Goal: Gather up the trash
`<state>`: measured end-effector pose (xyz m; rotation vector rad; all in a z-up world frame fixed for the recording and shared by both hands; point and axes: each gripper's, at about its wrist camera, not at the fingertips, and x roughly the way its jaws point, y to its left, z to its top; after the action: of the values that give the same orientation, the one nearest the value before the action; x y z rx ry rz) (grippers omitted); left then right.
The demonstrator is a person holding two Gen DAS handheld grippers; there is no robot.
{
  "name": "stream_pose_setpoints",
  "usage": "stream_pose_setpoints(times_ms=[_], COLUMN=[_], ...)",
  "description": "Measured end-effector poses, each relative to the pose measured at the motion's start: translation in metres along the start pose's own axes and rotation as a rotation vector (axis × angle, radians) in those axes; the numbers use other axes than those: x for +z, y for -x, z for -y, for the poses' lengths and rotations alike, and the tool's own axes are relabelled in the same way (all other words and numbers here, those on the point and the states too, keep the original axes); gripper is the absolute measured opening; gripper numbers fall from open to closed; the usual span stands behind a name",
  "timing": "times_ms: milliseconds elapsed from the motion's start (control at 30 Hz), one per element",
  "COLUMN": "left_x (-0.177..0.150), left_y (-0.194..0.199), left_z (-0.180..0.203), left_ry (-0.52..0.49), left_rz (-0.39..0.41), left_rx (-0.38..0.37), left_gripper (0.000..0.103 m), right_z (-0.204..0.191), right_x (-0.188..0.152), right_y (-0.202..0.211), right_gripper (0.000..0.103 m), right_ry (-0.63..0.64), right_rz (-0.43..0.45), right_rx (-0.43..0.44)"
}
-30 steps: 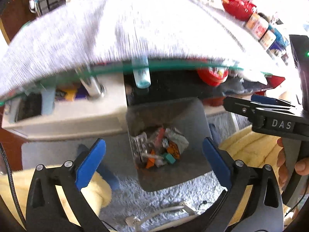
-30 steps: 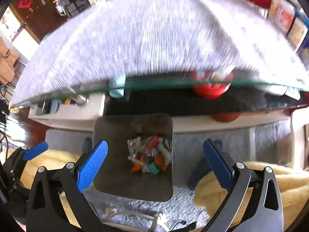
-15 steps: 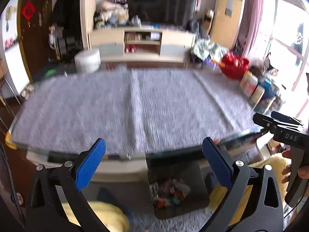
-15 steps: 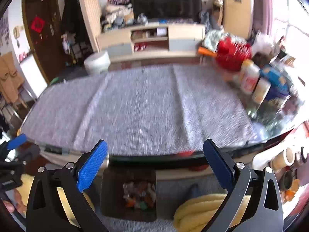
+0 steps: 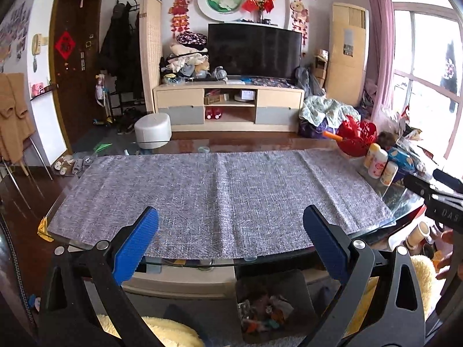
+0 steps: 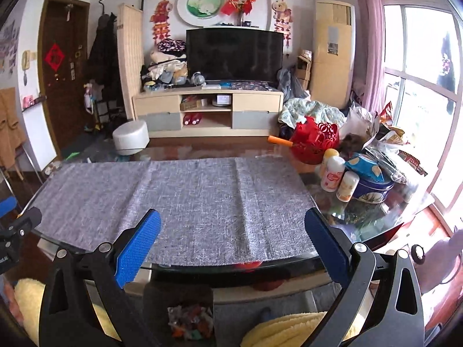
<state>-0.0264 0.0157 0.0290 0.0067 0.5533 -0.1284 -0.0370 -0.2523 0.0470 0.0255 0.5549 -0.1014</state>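
A: Where's the trash now?

B: In the grey bin on the floor, under the glass table's near edge, at 6 o'clock from both grippers. The grey mat shows no litter.

A: Which is nearer?

B: The left gripper sits slightly closer, I judge; the bin lies at 5 o'clock between its fingers. The right gripper has it at 7. Both gape wide, holding nothing.
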Motion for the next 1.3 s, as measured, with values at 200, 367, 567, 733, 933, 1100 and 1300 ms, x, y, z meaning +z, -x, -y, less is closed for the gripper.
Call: stream_pose_setpoints(times_ms=[200,367,567,733,933,1100,1300], left_x=[0.001,0.001,0.000,0.000,0.000,0.000,0.003], left_y=[0.013,0.016,0.018,0.017,0.016,0.016,0.016], left_z=[-0.008,-0.005,-0.003,-0.001,0.002,0.001,0.003], left_ry=[0.027,0.012,0.011,0.008,0.007,0.009,0.010], left_rz=[0.037,0.042,0.043,0.042,0.042,0.046,0.050], left_rx=[0.035,0.022,0.009,0.002,-0.003,-0.005,-0.004], left_gripper=[0.095,0.095,0.095,0.095,0.095,0.095,0.095], right_z=[-0.005,-0.014,-0.017,-0.016,-0.017,-0.016,-0.015], right_x=[-0.004,-0.004,-0.003,-0.002,-0.003,-0.002,-0.002], right_y=[0.003,0.009,0.013,0.013,0.012,0.012,0.012], right_gripper=[0.100,0.100,0.100,0.100,0.100,0.100,0.100], right_ry=[-0.011,-0.001,-0.004,-0.011,-0.014,-0.020,-0.022], right_rz=[-0.007,0.009,0.019,0.024,0.017,0.020,0.020], right_rx=[0.017,0.029,0.025,0.021,0.026,0.024,0.023])
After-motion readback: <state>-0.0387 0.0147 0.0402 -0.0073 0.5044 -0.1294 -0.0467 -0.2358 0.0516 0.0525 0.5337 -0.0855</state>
